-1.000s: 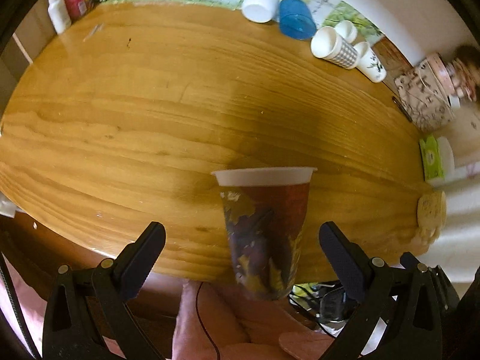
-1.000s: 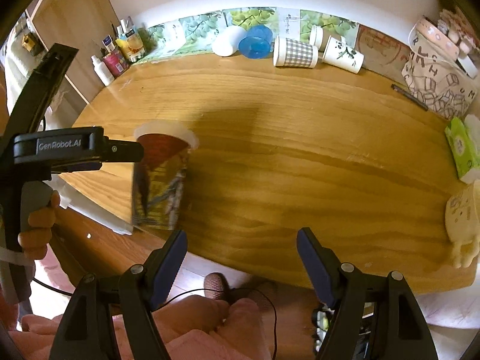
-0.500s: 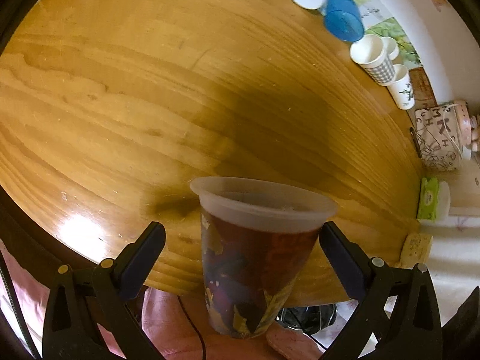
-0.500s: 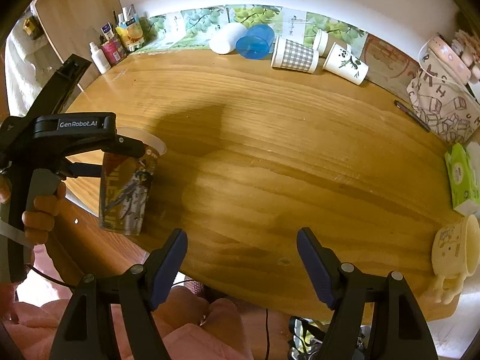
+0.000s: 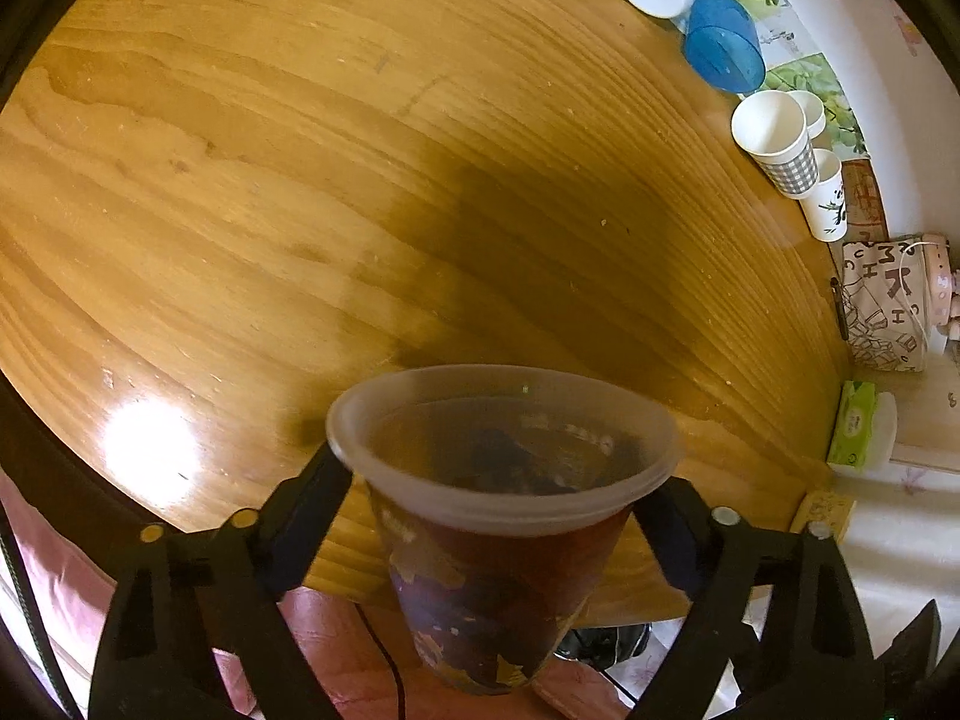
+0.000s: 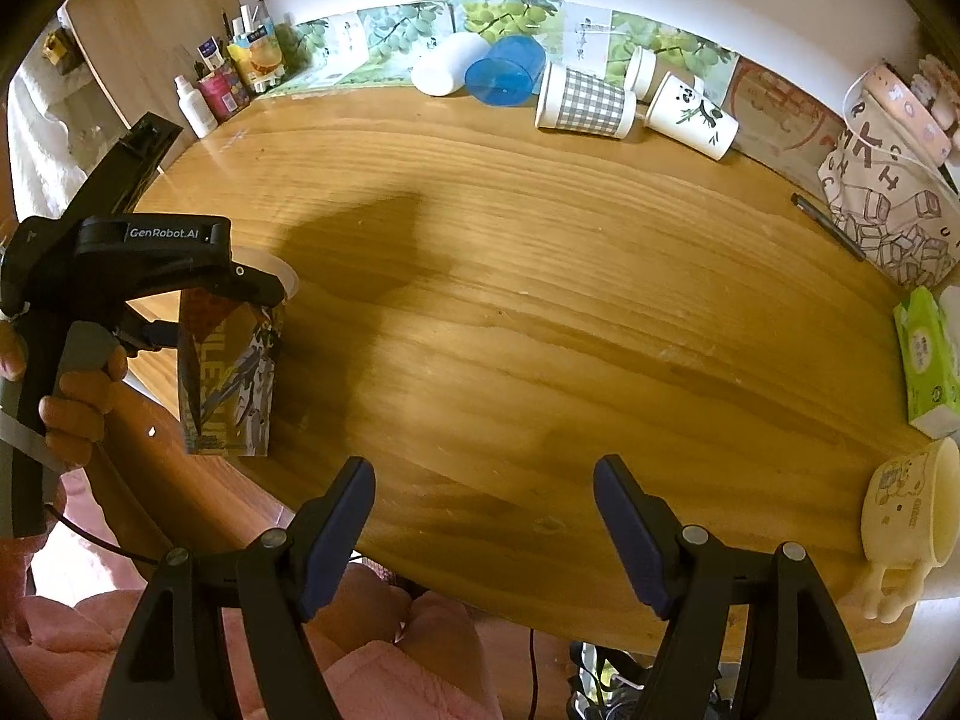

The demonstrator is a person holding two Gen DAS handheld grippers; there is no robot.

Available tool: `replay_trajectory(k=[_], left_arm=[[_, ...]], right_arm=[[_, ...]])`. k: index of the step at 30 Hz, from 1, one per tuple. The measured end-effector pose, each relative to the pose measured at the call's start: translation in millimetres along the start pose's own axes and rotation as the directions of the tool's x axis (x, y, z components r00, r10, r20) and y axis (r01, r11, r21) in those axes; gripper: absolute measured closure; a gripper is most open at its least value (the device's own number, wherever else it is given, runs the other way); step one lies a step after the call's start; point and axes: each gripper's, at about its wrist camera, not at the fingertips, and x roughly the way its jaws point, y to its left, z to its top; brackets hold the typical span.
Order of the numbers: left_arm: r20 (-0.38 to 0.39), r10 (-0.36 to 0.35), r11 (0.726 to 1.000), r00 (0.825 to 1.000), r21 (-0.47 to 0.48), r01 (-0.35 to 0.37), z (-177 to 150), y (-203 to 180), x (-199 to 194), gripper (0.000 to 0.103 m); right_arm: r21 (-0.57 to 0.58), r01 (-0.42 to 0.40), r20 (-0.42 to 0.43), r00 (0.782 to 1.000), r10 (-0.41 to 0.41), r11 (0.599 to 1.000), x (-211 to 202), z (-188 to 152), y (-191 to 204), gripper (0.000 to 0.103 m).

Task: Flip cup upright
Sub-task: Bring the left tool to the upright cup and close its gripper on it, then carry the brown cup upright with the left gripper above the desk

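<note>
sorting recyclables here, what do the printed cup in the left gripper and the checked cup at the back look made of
Printed cup: probably plastic. Its frosted rim is translucent, and the glossy printed wrap shows through the wall from inside.

Checked cup: likely paper. It has a matte white inside, a thin rolled lip and a flat grey check print; any coating cannot be told.

Left gripper: its fingers press the printed cup just under the rim.
</note>
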Motion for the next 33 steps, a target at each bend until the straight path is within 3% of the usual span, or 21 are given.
replay_trajectory(k=[2,13,20,29,33], left_arm=[[0.004,0.009,1.000,1.000,0.013,-0.009,-0.2,-1.9,-0.5,0.022],[0.027,0.045,0.994,0.999,0.103,-0.047,-9.6,-11.7,-4.5,0.024],[0.109,0.101,0.970,0.989,0.211,-0.122,-17.4,-32.6,-11.2,0.024],[0.197,0.127,0.957,0.972,0.234,-0.172,-22.5,-47.6,-13.3,0.024],[0.262,0.124,0.949,0.957,0.250,-0.191,-24.5,-56.1,-17.4,0.024]], right_arm=[[0.003,0.000,-0.002,1.000,0.000,1.000,0.1,-1.6,-1.6,0.027],[0.006,0.002,0.003,1.000,-0.002,1.000,-3.3,-10.5,-8.4,0.027],[0.009,-0.006,0.009,1.000,0.006,1.000,-4.5,-15.8,-12.1,0.027],[0.032,-0.006,0.029,1.000,0.005,0.999,-10.4,-25.6,-20.4,0.027],[0.051,0.000,0.035,0.999,-0.002,0.999,-13.8,-30.2,-24.2,0.027]])
